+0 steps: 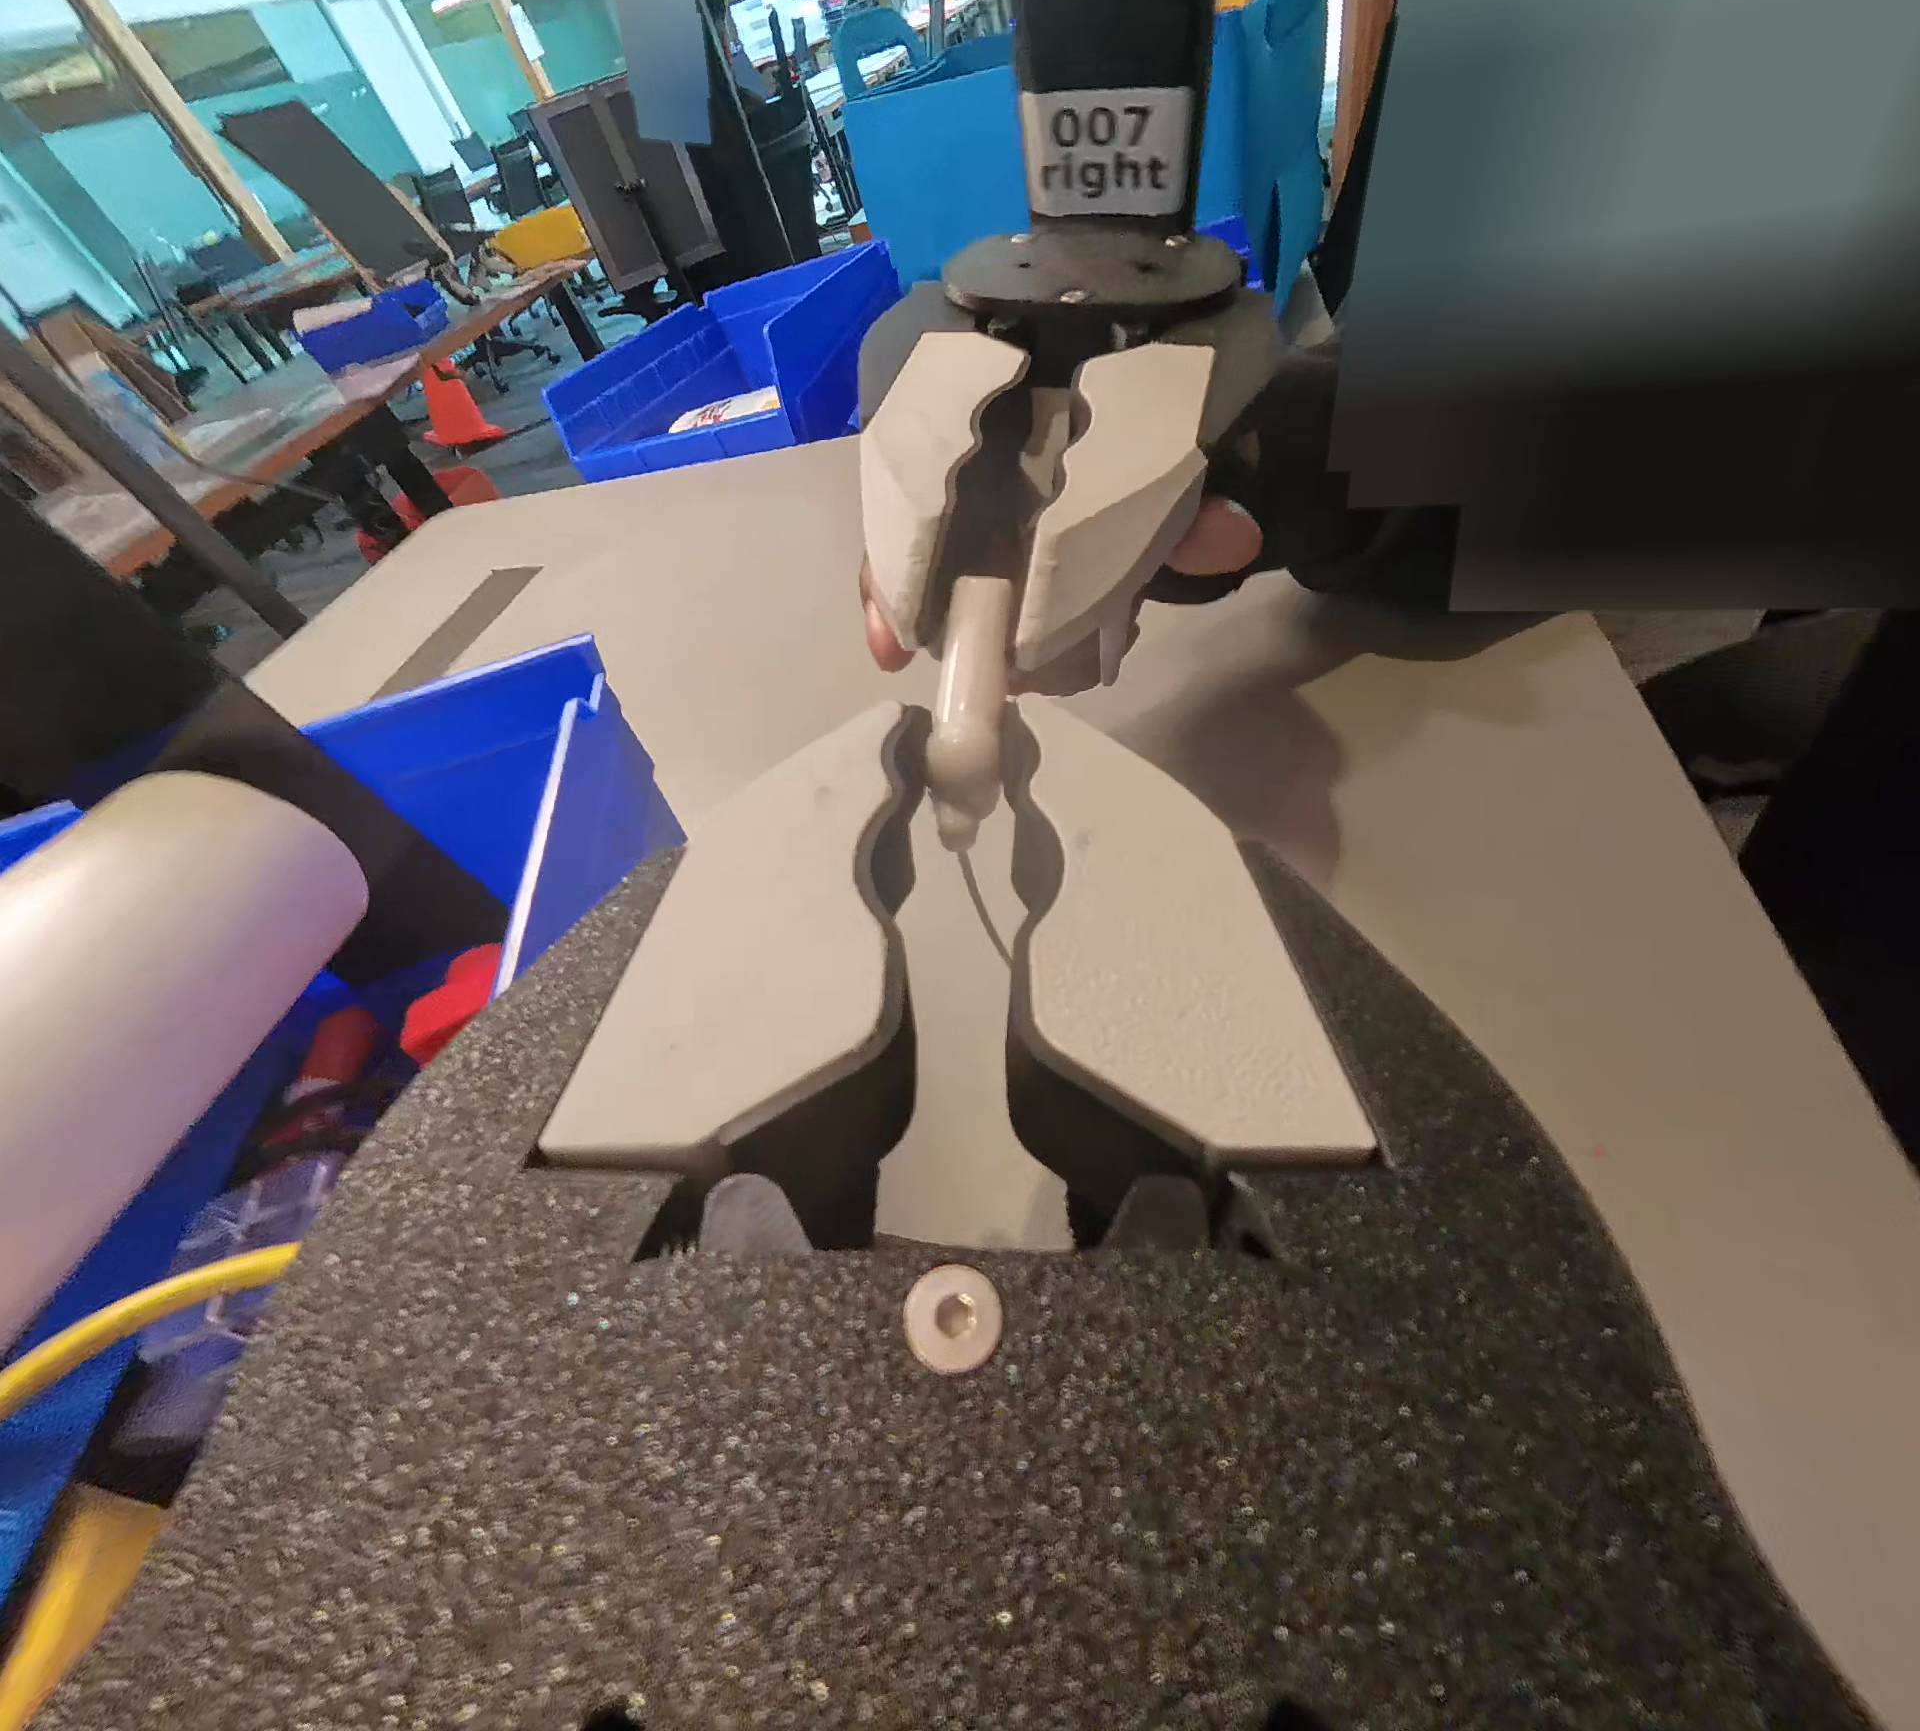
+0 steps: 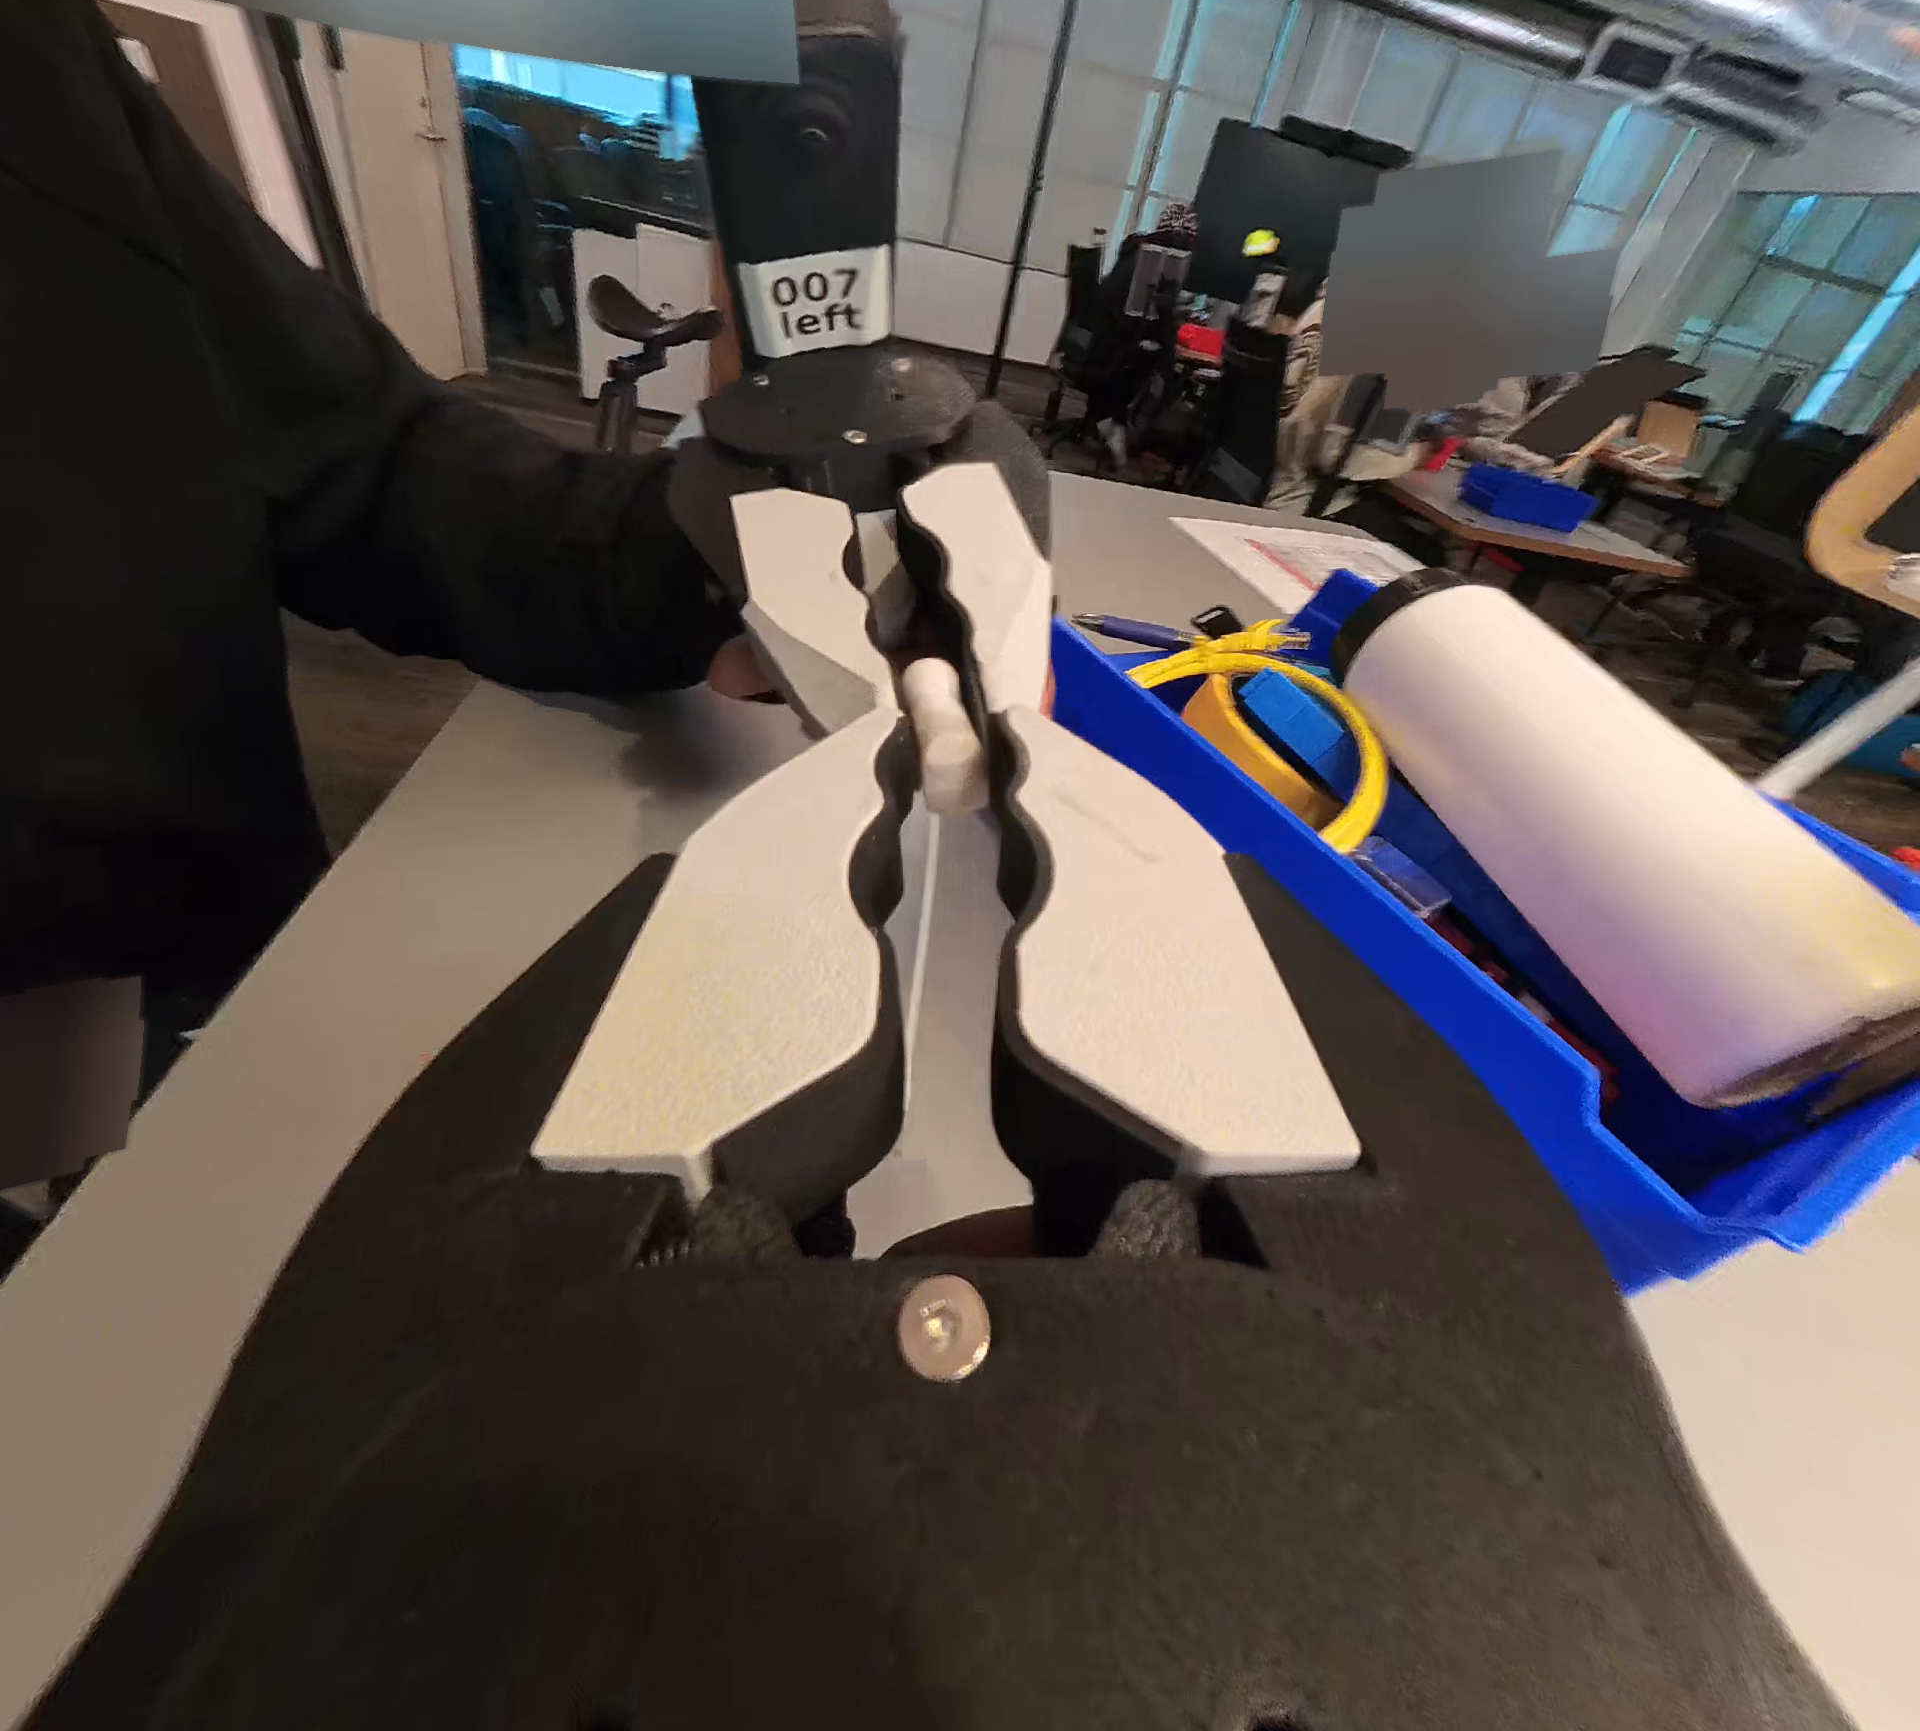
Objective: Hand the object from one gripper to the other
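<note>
A small white plug-like piece [image 1: 961, 746] with a thin cable trailing from it hangs between both grippers, above the grey table [image 1: 1455, 954]. My left gripper [image 1: 961, 725] is closed on its thicker lower end, and the cable runs back between the fingers. My right gripper [image 1: 971, 637] faces it from the far side, fingers pressed on the piece's upper stem. In the right wrist view the right gripper [image 2: 951, 736] pinches the white piece [image 2: 951, 772] at its tips. The left gripper [image 2: 935, 673] meets it tip to tip on the same piece.
A blue bin [image 2: 1247, 808] to the right holds a white cylinder [image 2: 1621, 829], a yellow cable and a tape roll. It also shows in the left wrist view [image 1: 468, 777]. More blue bins [image 1: 727, 372] stand beyond the table. A person's black sleeve [image 2: 312, 434] is at left. Left and right tips are no more than a few centimetres apart.
</note>
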A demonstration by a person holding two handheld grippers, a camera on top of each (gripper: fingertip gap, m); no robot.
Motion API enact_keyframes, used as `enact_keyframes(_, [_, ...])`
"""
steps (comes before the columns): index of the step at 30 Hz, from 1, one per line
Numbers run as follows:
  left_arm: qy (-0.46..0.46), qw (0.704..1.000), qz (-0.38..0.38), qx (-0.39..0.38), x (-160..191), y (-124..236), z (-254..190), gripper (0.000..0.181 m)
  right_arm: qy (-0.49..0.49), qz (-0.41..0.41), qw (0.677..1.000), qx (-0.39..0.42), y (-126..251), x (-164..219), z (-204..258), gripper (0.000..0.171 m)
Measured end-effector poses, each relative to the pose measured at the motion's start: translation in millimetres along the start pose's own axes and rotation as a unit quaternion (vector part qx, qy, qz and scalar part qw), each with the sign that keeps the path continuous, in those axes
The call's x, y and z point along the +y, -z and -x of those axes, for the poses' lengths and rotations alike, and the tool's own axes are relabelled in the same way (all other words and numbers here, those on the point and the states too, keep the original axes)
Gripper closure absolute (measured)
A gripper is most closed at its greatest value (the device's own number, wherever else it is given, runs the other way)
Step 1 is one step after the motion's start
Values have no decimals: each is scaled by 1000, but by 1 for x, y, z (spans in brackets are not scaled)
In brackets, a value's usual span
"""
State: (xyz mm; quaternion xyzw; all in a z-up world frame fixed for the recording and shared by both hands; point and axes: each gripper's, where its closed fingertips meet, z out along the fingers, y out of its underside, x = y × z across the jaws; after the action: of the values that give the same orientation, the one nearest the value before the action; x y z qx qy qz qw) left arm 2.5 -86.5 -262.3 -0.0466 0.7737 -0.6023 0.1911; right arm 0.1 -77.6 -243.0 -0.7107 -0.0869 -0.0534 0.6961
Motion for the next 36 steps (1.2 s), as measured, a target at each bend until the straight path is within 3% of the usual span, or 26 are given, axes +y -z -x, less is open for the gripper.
enact_keyframes(4, [137,990,-16,4,1,2,15,167,88,-7,990,108,4,-2,-24,145])
enact_keyframes(6, [191,981,-20,6,2,5,21,166,173,2,970,169,9,-6,-33,139])
enact_keyframes(9, [207,978,-3,-12,7,5,28,166,379,80,884,263,15,0,-43,131])
enact_keyframes(11, [200,979,21,-21,13,3,26,166,461,140,832,274,12,14,-45,125])
enact_keyframes(12, [199,979,31,-22,16,1,24,166,478,154,821,272,10,19,-44,122])
enact_keyframes(17, [180,982,60,-12,22,-5,13,166,505,162,807,260,-2,26,-35,122])
enact_keyframes(19, [172,983,66,-6,23,-6,9,166,516,168,799,260,-4,28,-34,135])
enact_keyframes(20, [169,983,65,-2,22,-7,7,166,514,166,801,258,-4,28,-32,153])
enact_keyframes(22, [154,987,48,-1,17,-6,7,166,478,167,824,255,-4,29,-34,154])
enact_keyframes(24, [125,992,9,-8,5,-3,11,153,414,151,861,255,-3,27,-36,154])
enact_keyframes(26, [81,996,-34,-19,-8,3,16,137,319,141,907,237,-3,31,-38,155])
enact_keyframes(28, [51,996,-62,-34,-18,11,22,137,232,128,938,224,-2,35,-42,154])
enact_keyframes(33, [105,986,-117,-54,-34,24,37,138,12,40,983,181,0,30,-47,155])
enact_keyframes(36, [119,982,-130,-73,-32,28,48,140,-117,-20,986,120,0,25,-43,155])
